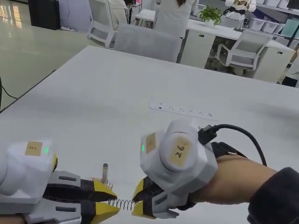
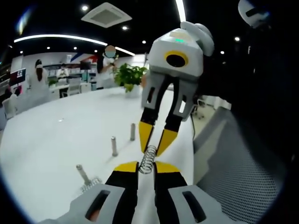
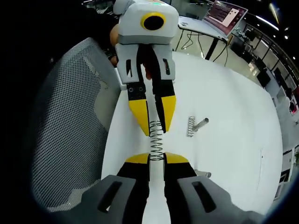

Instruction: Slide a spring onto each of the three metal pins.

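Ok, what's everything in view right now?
pins: three, grey metal, upright on the table
held spring: one, silver, between both tools
second spring: one, silver, at the nearest pin's base
table: one, white, under everything
socket strip: one, white, in the tabletop farther back
chairs: several, grey, beyond the table
plant: one, green, on a far desk
left tool: one, yellow-tipped, shut on the held spring
right tool: one, yellow-tipped, shut on its other end
arm: one, dark sleeve, behind the right tool

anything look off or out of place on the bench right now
A loose spring lies sideways at the foot of a pin, apparently beside it, not threaded on. The held spring looks straight and undamaged.
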A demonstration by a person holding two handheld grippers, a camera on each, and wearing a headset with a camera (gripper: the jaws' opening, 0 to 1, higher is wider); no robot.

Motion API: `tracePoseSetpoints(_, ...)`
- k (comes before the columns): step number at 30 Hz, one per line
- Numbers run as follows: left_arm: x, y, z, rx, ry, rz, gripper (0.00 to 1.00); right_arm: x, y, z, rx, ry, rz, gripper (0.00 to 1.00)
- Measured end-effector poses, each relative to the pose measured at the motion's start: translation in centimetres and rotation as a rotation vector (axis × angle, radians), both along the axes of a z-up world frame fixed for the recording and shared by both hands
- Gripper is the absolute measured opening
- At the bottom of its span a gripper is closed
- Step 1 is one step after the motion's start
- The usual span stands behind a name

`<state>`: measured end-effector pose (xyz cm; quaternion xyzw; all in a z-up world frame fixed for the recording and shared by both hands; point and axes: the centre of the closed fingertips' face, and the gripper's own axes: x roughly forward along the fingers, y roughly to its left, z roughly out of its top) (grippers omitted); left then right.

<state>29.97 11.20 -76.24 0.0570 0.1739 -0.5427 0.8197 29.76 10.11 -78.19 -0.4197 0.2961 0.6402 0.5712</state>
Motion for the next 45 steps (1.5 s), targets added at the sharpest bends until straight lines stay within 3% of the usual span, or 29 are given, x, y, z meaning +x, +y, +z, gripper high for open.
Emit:
tracePoseSetpoints(6,-0.4,-0.2,0.1,-0.007,0.004,-0.018,0.03,0.2,0.0,0.1,0.000,-0.016,0.002,0.08)
tracePoseSetpoints(20,-0.6,-0.2,0.2,-0.013,0.018,-0.026,0.02,0.0,0.0,-0.1,0.004,0.010,-0.007,0.08)
tracePoseSetpoints(31,-0.9,-0.7,1.9,-0.097,0.034,-0.038,0.02,-0.2,-0.2,-0.7,-0.001,0.030,-0.007,0.09)
tracePoseSetpoints(40,-0.9,-0.7,1.5,-0.084,0.036,-0.031,0.02,-0.1,-0.1,0.0,0.018,0.015,-0.008,0.09)
tracePoseSetpoints(45,-1.0,-0.7,1.0,-0.066,0.039,-0.033,0.02,-0.5,0.3,0.9,0.049,0.038,-0.010,0.09)
